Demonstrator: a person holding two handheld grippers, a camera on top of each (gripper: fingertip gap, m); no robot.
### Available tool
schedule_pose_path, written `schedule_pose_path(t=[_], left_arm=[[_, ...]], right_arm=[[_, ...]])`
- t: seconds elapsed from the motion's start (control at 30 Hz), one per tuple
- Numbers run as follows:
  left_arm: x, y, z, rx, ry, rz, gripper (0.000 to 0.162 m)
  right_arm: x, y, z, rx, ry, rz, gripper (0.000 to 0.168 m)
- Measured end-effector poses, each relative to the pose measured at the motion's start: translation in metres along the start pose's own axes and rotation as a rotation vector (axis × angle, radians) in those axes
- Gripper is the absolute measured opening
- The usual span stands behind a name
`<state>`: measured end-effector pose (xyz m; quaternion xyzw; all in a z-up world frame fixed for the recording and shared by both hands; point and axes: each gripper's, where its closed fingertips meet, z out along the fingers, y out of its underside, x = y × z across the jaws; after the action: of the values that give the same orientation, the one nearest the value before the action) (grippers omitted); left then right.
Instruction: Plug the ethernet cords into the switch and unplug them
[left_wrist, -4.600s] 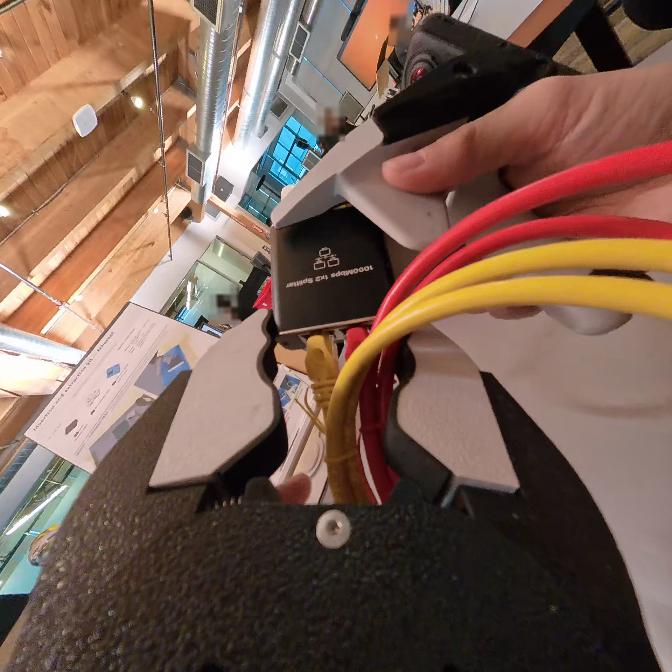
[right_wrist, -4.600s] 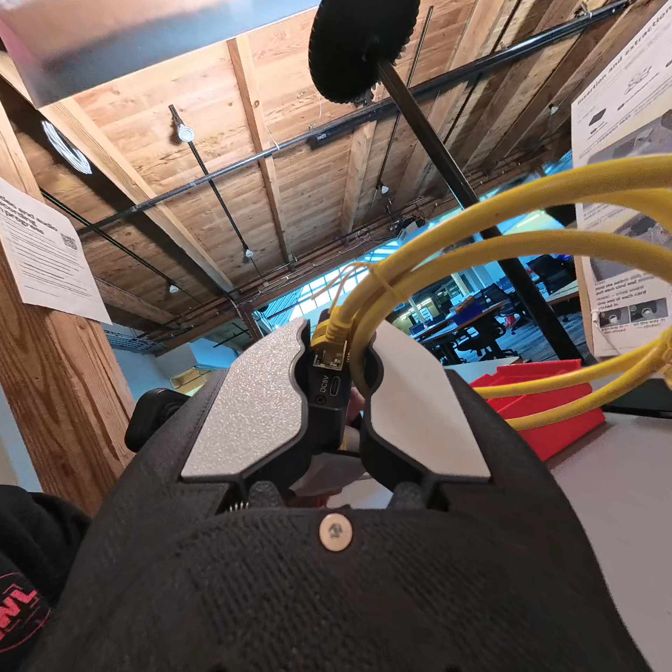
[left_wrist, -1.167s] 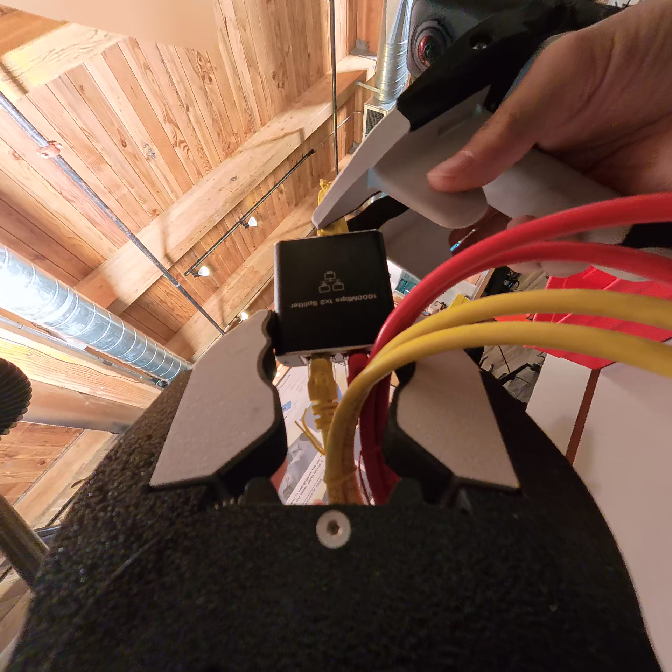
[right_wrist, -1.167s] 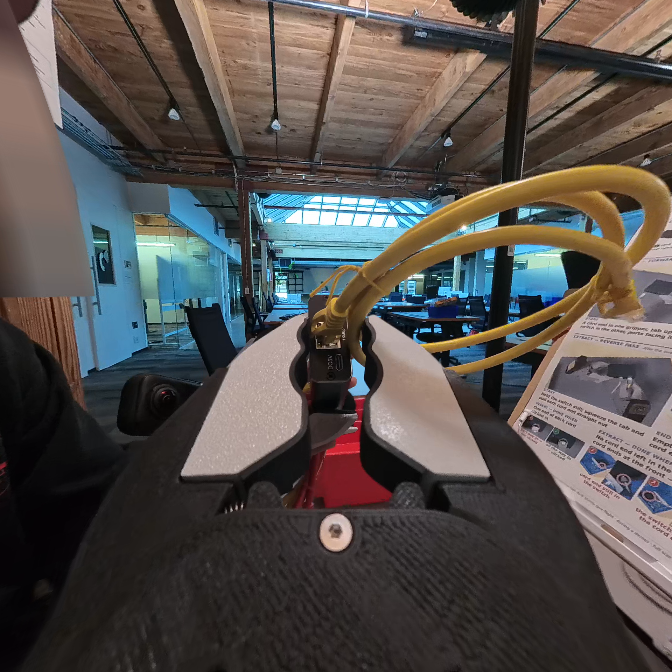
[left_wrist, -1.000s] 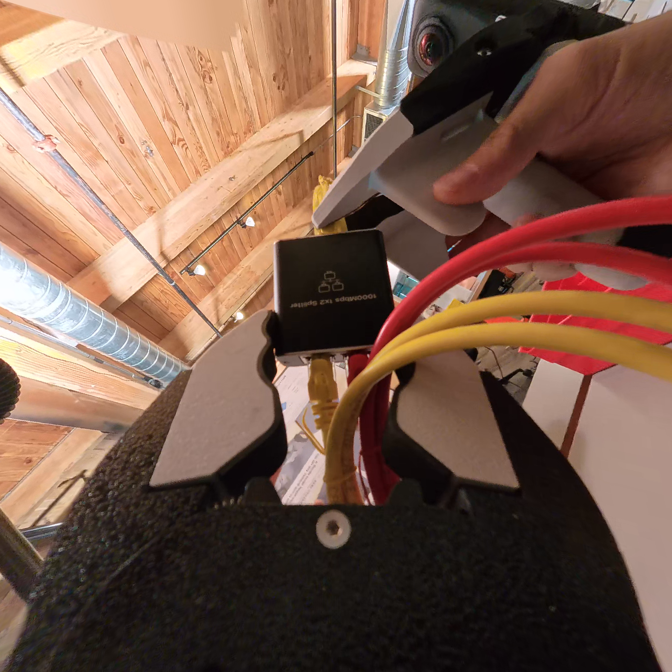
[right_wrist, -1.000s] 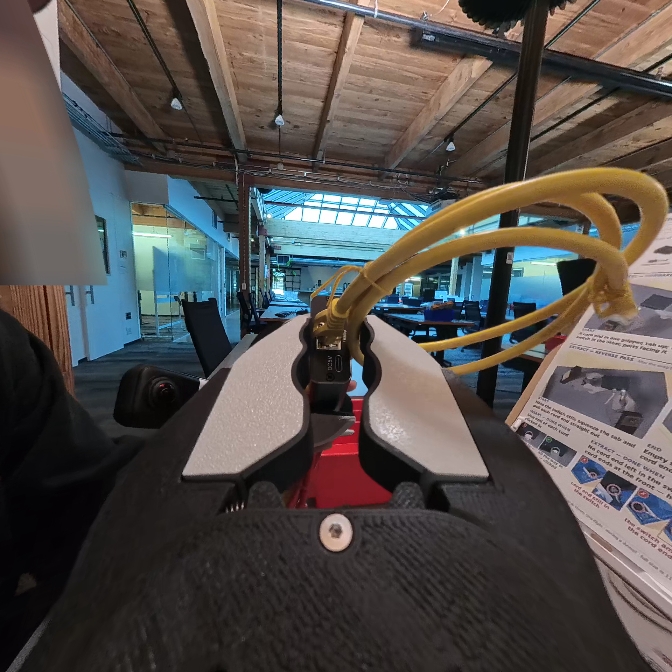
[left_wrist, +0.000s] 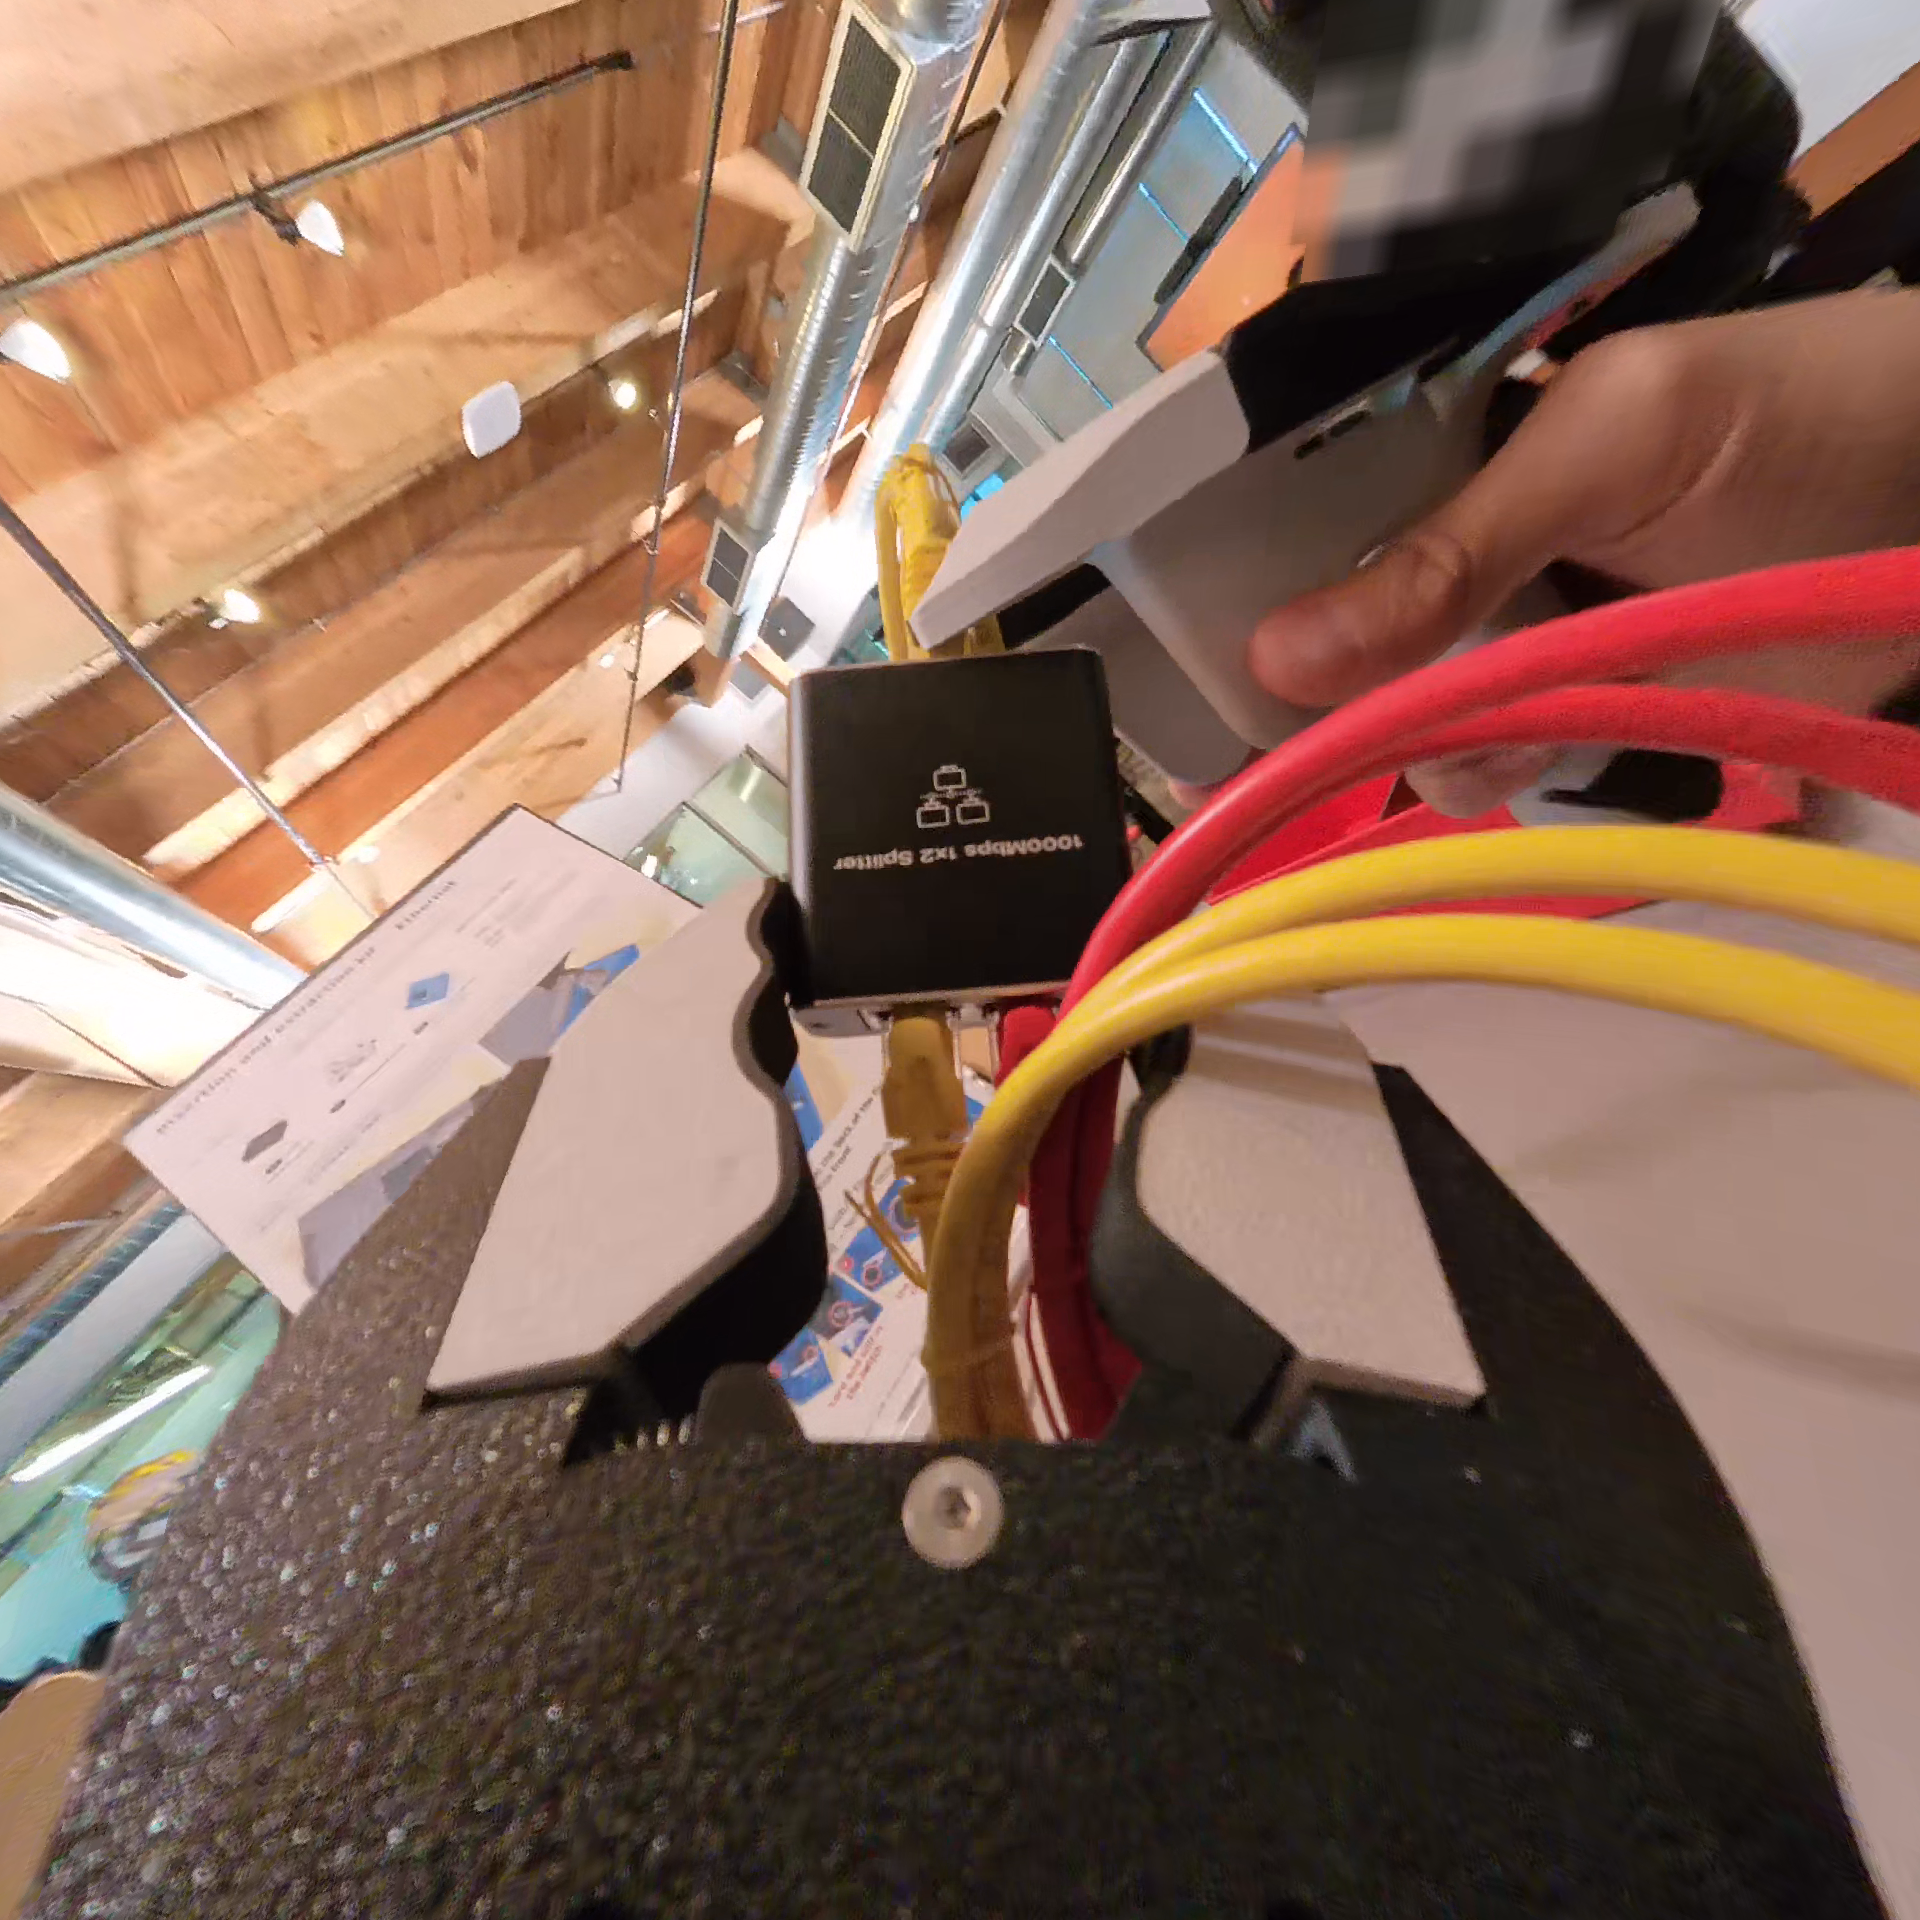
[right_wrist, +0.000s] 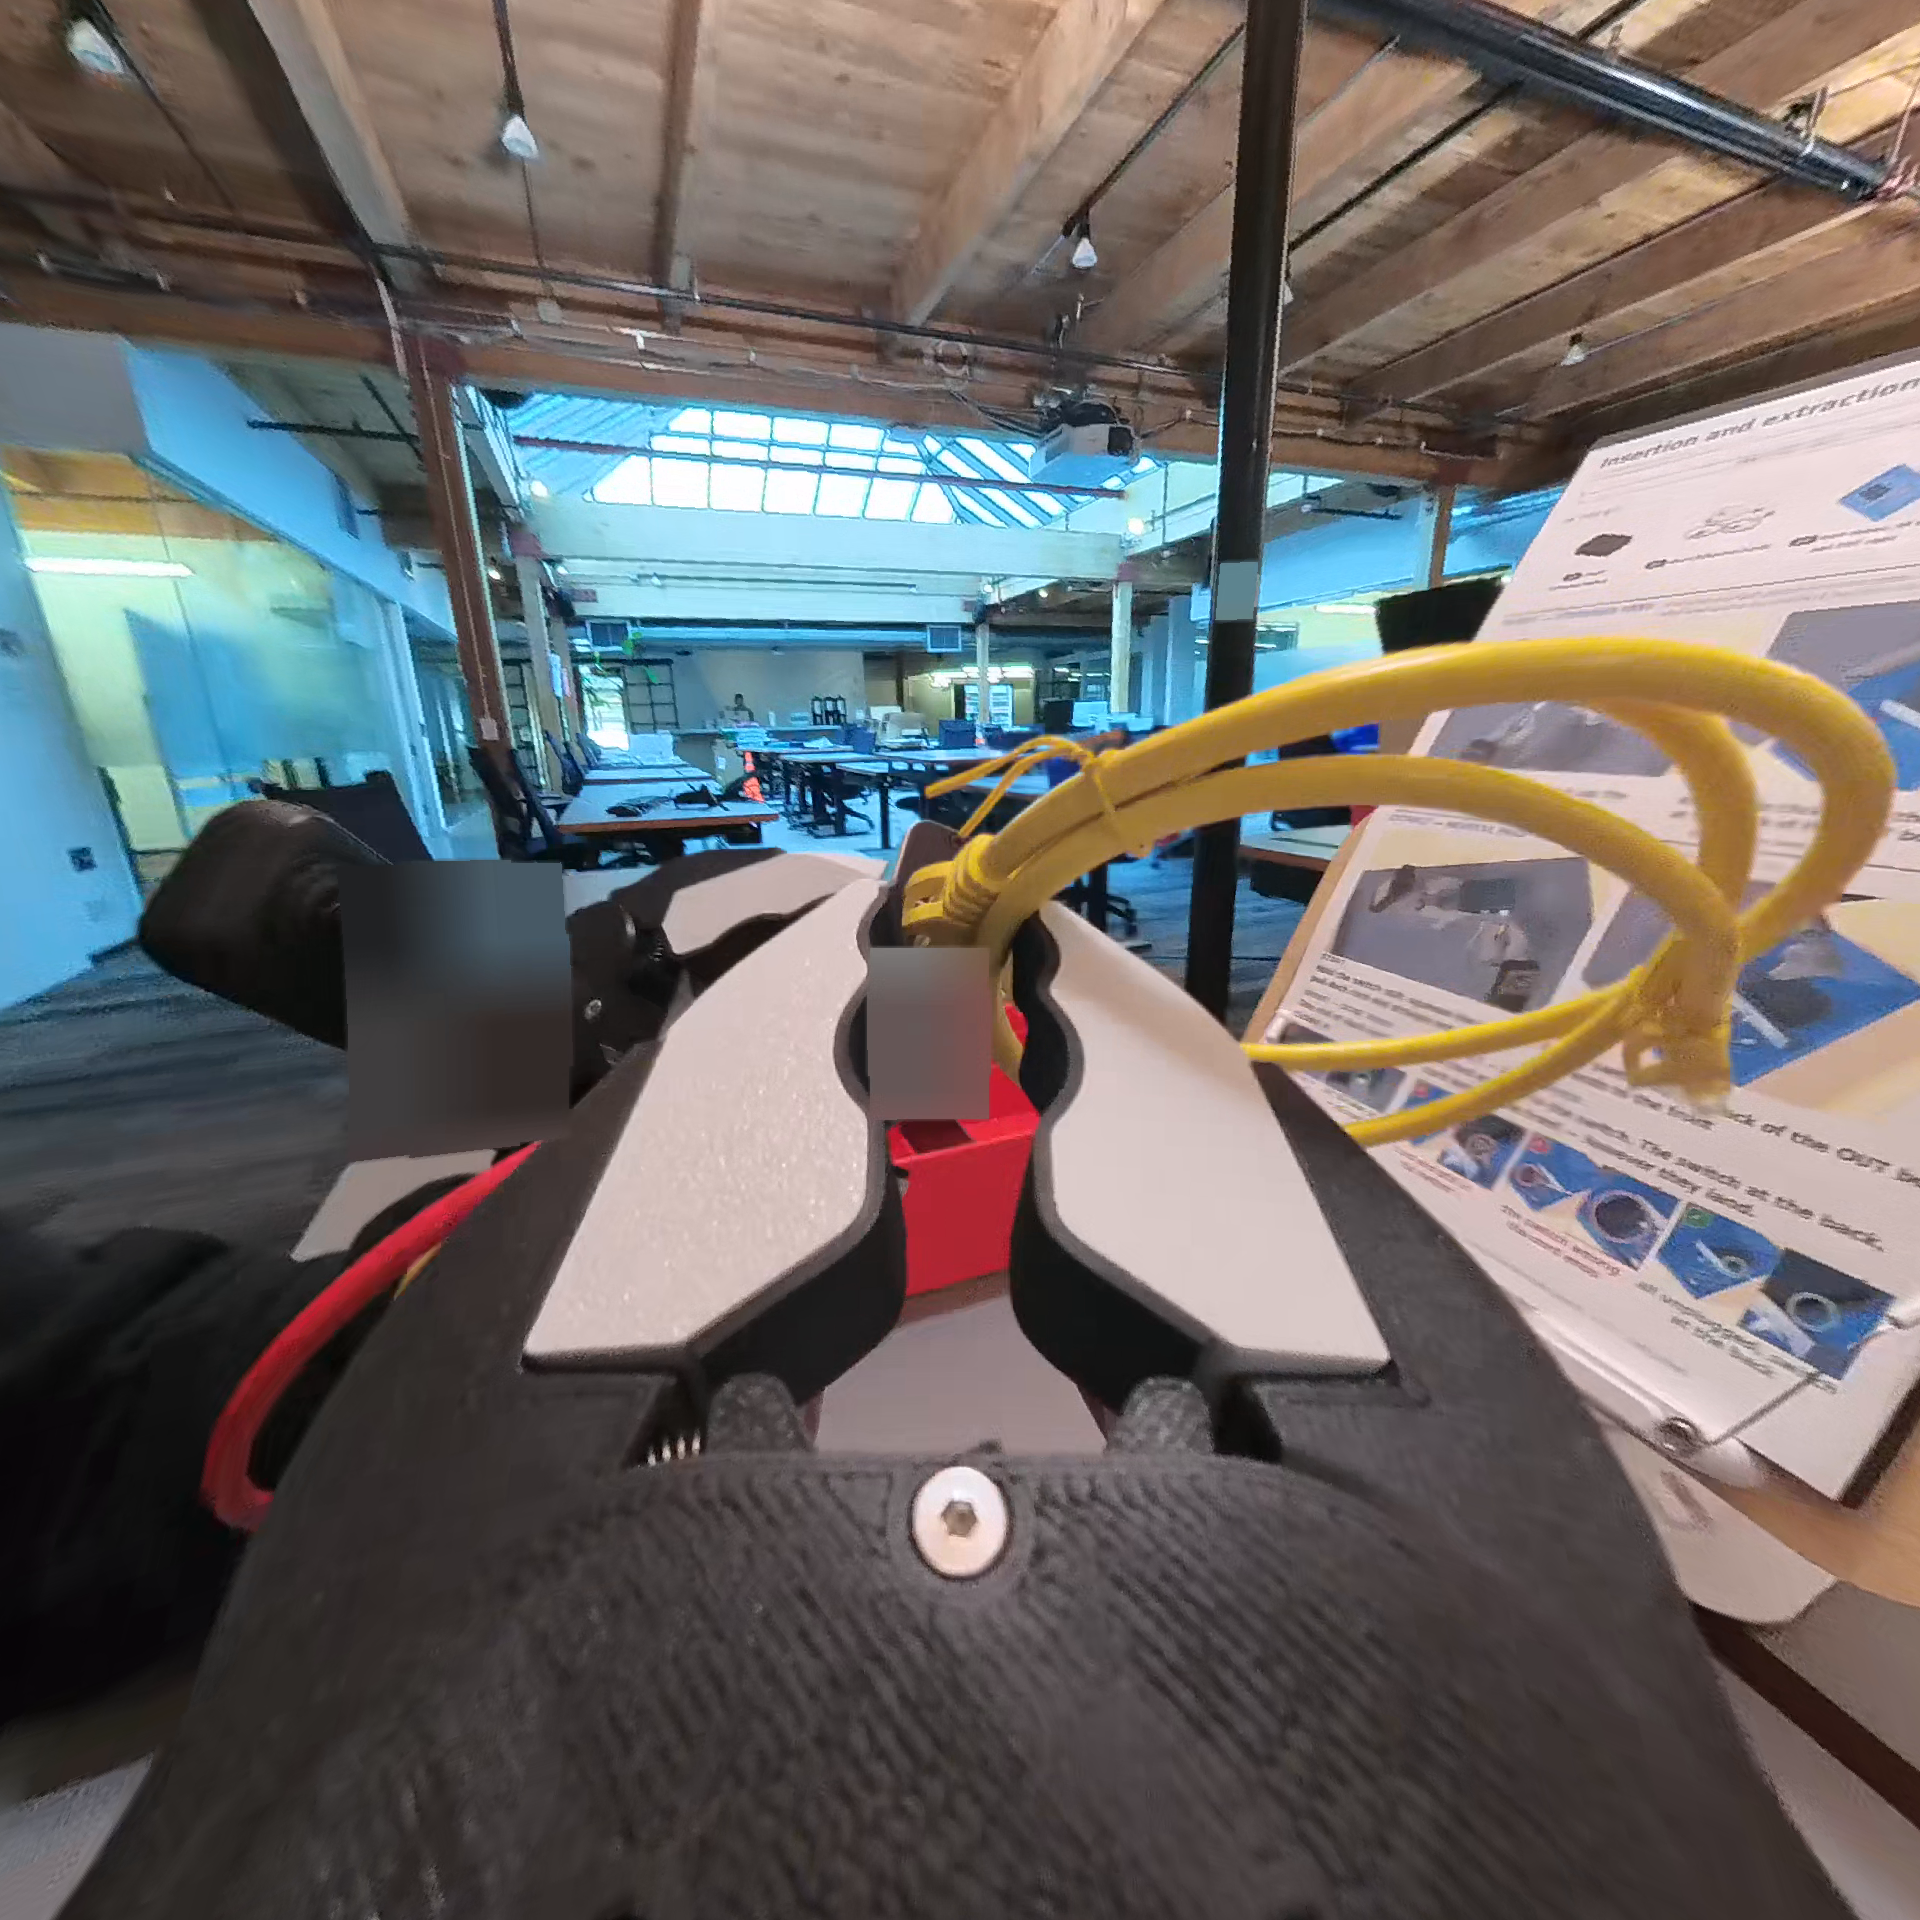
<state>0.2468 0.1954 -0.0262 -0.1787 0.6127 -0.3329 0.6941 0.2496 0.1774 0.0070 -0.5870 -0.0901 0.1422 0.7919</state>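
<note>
A black switch (left_wrist: 956, 821) is held in the air between both grippers. My left gripper (left_wrist: 956, 997) is shut across its near end, where a yellow cord (left_wrist: 1558, 883) and a red cord (left_wrist: 1507, 675) are plugged in. My right gripper (left_wrist: 1023, 634), held by a hand (left_wrist: 1662, 499), grips the far end, where another yellow plug (left_wrist: 914, 540) sits. In the right wrist view my right gripper (right_wrist: 940, 935) is shut on the switch, hidden under a blur patch. A looped yellow cord (right_wrist: 1455, 727) is plugged in there, its free plug (right_wrist: 1683, 1049) dangling. The left gripper's fingers (right_wrist: 727, 904) show behind.
An instruction sheet (right_wrist: 1662, 935) stands on the right and also shows in the left wrist view (left_wrist: 395, 1039). A red bin (right_wrist: 956, 1174) sits on the white table (left_wrist: 1662, 1247). A black pole (right_wrist: 1247, 520) rises behind.
Both grippers have swung with the switch between them. The right wrist view now looks lower into the room and the left gripper has come into it. Both grips look unchanged.
</note>
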Motion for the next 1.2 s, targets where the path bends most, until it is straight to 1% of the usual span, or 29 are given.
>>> schedule_pose_path(t=[0.03, 0.1, 0.13, 0.2, 0.27, 0.3, 0.33, 0.37, 0.43, 0.47, 0.53, 0.6, 0.7, 0.77, 1.03, 1.2], left_arm=[[0.000, 0.002, 0.001, -0.010, -0.010, 0.025, 0.063], [-0.003, 0.009, 0.001, -0.053, -0.039, 0.101, 0.064], [-0.003, 0.010, 0.001, -0.058, -0.041, 0.104, 0.064], [-0.001, 0.009, 0.002, -0.029, -0.001, 0.001, 0.063], [0.003, 0.008, 0.004, -0.012, 0.031, -0.075, 0.063], [0.004, 0.008, 0.005, -0.016, 0.035, -0.083, 0.063], [0.004, 0.010, 0.005, -0.032, 0.031, -0.073, 0.063], [0.003, 0.012, 0.006, -0.046, 0.017, -0.041, 0.063], [-0.001, 0.011, 0.003, -0.061, -0.024, 0.050, 0.063], [-0.002, 0.009, 0.002, -0.066, -0.029, 0.068, 0.063], [-0.001, 0.005, 0.001, -0.042, -0.001, 0.019, 0.063], [0.001, 0.006, 0.002, -0.037, 0.017, -0.016, 0.063], [0.001, 0.012, 0.002, -0.068, 0.001, 0.070, 0.063], [-0.002, 0.011, 0.000, -0.079, -0.026, 0.139, 0.063], [-0.009, -0.006, -0.010, -0.022, -0.142, 0.296, 0.064], [-0.012, -0.016, -0.013, -0.030, -0.212, 0.417, 0.063]], right_arm=[[0.001, 0.001, 0.000, -0.016, 0.014, -0.020, 0.025], [0.002, 0.005, 0.000, -0.057, 0.046, -0.085, 0.023], [0.001, 0.005, 0.001, -0.066, 0.052, -0.099, 0.024], [0.001, 0.004, 0.002, -0.077, 0.070, -0.135, 0.024], [0.003, 0.004, 0.000, -0.108, 0.104, -0.197, 0.028], [0.004, 0.004, -0.001, -0.109, 0.112, -0.204, 0.025], [0.005, 0.005, -0.002, -0.117, 0.122, -0.216, 0.025], [0.006, 0.007, -0.002, -0.129, 0.125, -0.223, 0.023], [0.002, 0.005, -0.001, -0.104, 0.091, -0.183, 0.024], [0.001, 0.003, 0.000, -0.068, 0.063, -0.135, 0.023], [0.000, 0.001, 0.000, -0.019, 0.008, -0.036, 0.023], [0.003, 0.003, 0.000, -0.001, -0.007, 0.016, 0.023], [0.006, 0.010, -0.001, -0.007, -0.045, 0.084, 0.024], [0.002, 0.009, 0.000, 0.009, -0.066, 0.088, 0.022], [-0.019, -0.003, 0.000, 0.030, -0.122, -0.025, 0.022], [-0.025, -0.009, -0.005, 0.045, -0.160, -0.038, 0.022]])
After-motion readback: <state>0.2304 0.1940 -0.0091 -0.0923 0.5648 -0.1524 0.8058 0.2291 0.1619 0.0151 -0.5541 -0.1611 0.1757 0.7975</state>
